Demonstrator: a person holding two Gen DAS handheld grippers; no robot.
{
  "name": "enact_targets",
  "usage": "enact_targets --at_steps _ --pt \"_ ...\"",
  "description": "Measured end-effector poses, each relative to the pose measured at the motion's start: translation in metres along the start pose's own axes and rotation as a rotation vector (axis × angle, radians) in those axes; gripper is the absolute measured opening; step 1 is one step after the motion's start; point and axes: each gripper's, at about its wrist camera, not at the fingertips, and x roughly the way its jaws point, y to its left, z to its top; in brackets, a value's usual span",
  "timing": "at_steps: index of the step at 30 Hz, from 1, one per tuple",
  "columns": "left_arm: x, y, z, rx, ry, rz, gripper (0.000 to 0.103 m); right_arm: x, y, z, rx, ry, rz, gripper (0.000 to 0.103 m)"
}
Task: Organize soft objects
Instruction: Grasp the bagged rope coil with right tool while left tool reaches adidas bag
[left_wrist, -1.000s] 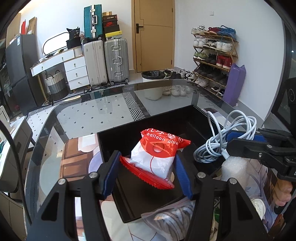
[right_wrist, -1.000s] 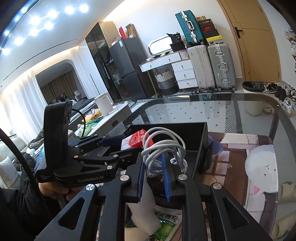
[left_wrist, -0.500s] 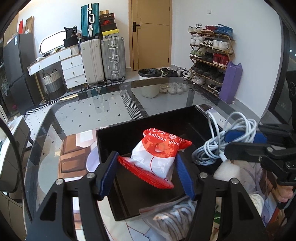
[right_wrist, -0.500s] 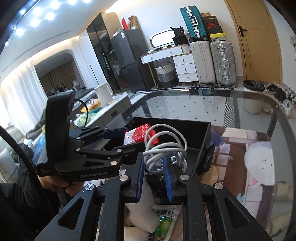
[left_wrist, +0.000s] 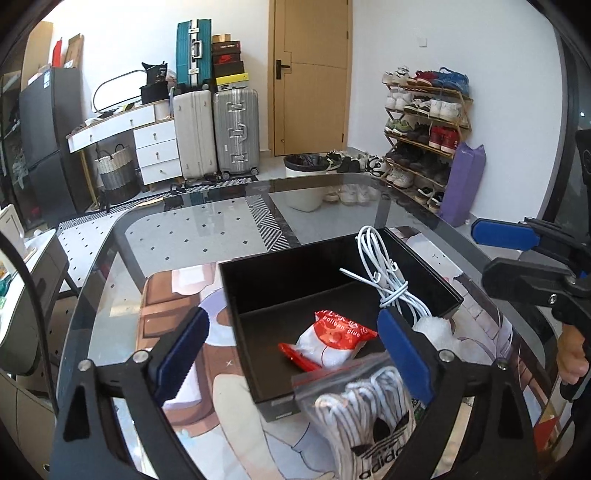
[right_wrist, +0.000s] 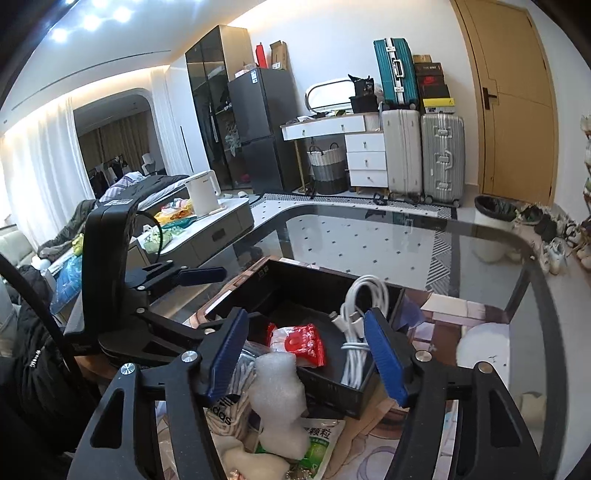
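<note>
A black open box (left_wrist: 291, 269) (right_wrist: 295, 275) stands on the glass table. Inside it lie a red and white "balloon glue" packet (left_wrist: 328, 341) (right_wrist: 299, 343) and a coiled white cable (left_wrist: 388, 280) (right_wrist: 356, 325) against its right wall. My left gripper (left_wrist: 291, 350) is open and empty above the box's near edge. My right gripper (right_wrist: 306, 354) is open and empty above the box's near side; it also shows in the left wrist view (left_wrist: 517, 254). A bagged striped sock pair (left_wrist: 365, 417) (right_wrist: 229, 402) and a white foam piece (right_wrist: 280, 398) (left_wrist: 439, 332) lie outside the box.
A green and white packet (right_wrist: 321, 443) lies by the foam. The glass table (left_wrist: 184, 236) carries a printed mat (left_wrist: 166, 295). A white plush toy (right_wrist: 484, 343) sits right of the box. Suitcases, a shoe rack and a bin stand beyond the table.
Both grippers opened. The left one let the packet drop into the box, the right one let the cable drop in, and both drew back from the box.
</note>
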Motion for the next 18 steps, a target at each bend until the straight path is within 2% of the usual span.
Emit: enact_targets --at_steps 2,4,7,9,18 --pt "-0.005 0.002 -0.003 -0.005 -0.006 0.003 0.096 -0.005 0.002 -0.005 -0.002 -0.008 -0.005 0.075" --pt "-0.012 0.004 -0.008 -0.006 -0.015 0.003 0.098 -0.009 0.003 -0.009 0.001 -0.018 -0.016 0.087" --pt "-0.021 0.007 -0.015 -0.01 -0.022 0.001 0.103 -0.012 0.004 -0.017 0.004 -0.006 -0.033 0.094" --pt "-0.026 0.007 -0.021 -0.016 -0.022 0.006 0.103 -0.015 0.006 -0.026 0.008 -0.005 -0.046 0.1" --pt "-0.043 -0.001 -0.043 -0.01 -0.007 0.015 0.103 -0.032 0.011 -0.063 0.049 0.002 -0.087 0.102"
